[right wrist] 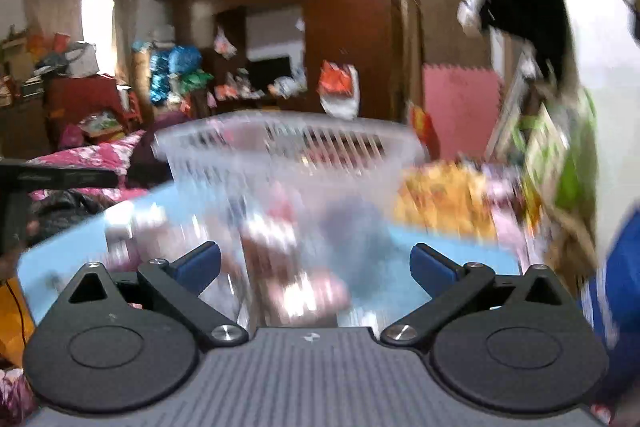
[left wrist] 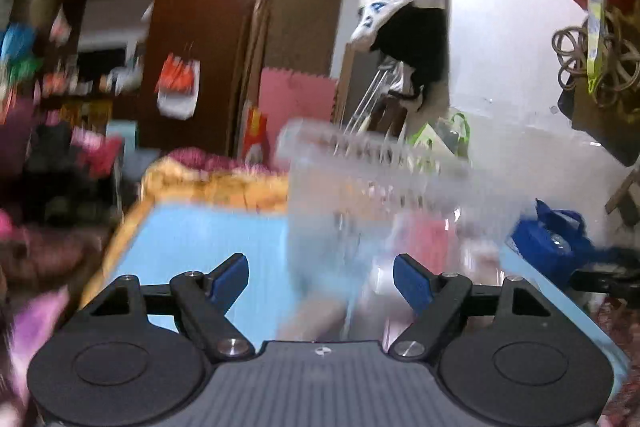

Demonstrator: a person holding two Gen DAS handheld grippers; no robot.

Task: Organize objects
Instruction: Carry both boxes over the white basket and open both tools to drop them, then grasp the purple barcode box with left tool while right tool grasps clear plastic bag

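A clear plastic basket [left wrist: 372, 163] stood upright on a light blue table [left wrist: 208, 239]. Its rim was broad and flared, and just below the rim ran a band of narrow upright slots; the lower walls were plain and see-through. In the right wrist view the basket [right wrist: 288, 151] sat near the middle of the table [right wrist: 60, 251], towards its far edge. Through the walls showed pink, white and reddish things [right wrist: 296, 267] lying inside, too blurred to tell apart. Both views were smeared by motion, so finer detail could not be made out.
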